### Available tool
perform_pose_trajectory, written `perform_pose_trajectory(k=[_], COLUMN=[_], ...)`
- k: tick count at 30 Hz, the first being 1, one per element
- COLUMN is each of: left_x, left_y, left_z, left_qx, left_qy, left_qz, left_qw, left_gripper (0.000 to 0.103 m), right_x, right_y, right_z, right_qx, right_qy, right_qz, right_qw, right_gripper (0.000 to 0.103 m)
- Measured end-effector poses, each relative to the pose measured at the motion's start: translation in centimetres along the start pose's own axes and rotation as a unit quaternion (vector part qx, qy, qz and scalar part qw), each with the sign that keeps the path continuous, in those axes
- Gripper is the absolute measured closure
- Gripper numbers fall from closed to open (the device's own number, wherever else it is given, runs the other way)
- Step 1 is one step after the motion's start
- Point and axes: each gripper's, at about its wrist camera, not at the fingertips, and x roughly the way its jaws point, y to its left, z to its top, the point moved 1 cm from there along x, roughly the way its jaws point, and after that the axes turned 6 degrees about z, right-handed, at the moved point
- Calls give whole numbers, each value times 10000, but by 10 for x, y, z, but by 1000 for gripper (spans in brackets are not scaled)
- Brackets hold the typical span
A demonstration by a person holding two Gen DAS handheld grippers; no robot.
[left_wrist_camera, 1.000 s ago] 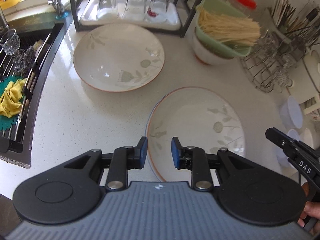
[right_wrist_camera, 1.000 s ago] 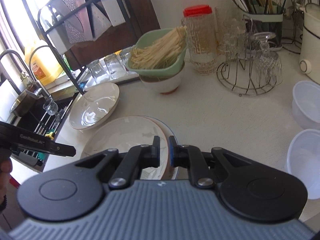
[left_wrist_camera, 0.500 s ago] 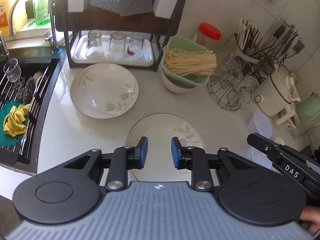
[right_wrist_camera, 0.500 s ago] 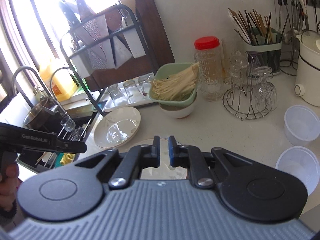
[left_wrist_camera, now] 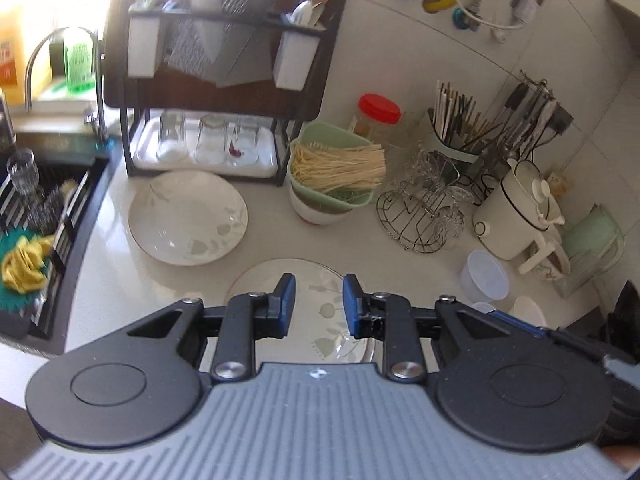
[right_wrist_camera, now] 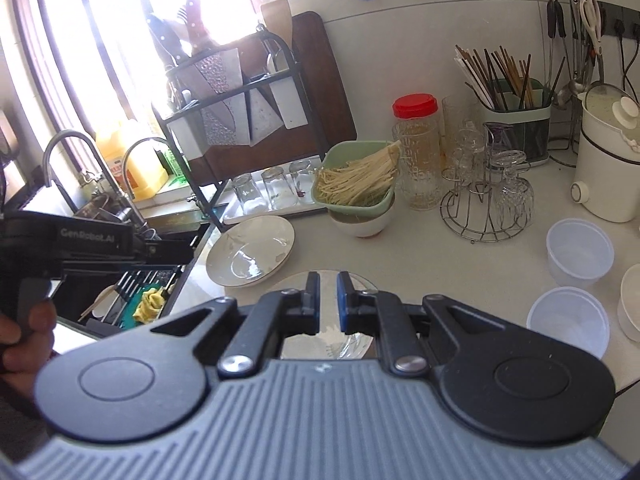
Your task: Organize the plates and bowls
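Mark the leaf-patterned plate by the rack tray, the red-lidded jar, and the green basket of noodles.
leaf-patterned plate (left_wrist_camera: 188, 216), left wrist view, on its bare centre.
red-lidded jar (right_wrist_camera: 415, 106), right wrist view, on the red lid.
green basket of noodles (left_wrist_camera: 360, 200), left wrist view, on its front wall.

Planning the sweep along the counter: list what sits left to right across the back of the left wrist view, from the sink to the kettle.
Sink → tray of upturned glasses → green basket of noodles → wire glass stand → white kettle.
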Motion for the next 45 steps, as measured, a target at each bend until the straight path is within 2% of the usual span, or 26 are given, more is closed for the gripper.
perform_pose_trajectory(k=[5,11,16,22,29,39,45], left_x=[-13,-10,-13,-19,-35,-54,-51], left_y=[-5,-3,-10,-19,-33,-42,-38], left_z=[-19,-49,-59,-68,-91,-126,-128], left_qx=[-9,-349,-441,-634,-973,-1557,-1699], left_qy=[-10,170,173,144,154,138,117], left_qz=[-44,24,133,342,638,1080,1177], left_qw=[10000,9992,9988,9973,9931,9818,9783], left_gripper=[70,69,58,52,52,52,52], right_x=[-17,-24,-27,-31,-34,-33,-30], right_y=[5,2,-10,-16,-28,-37,-36], right_z=[-2,-11,-17,-20,-22,-34,-31], right_qx=[-84,-186,-61,-182,-447,-761,-843], right_qy=[-48,18,118,233,449,818,912], right_qz=[-17,-84,-77,125,397,940,1085], right_qw=[10000,9998,9999,9995,9972,9893,9863], right_gripper=[91,91,91,91,91,91,91])
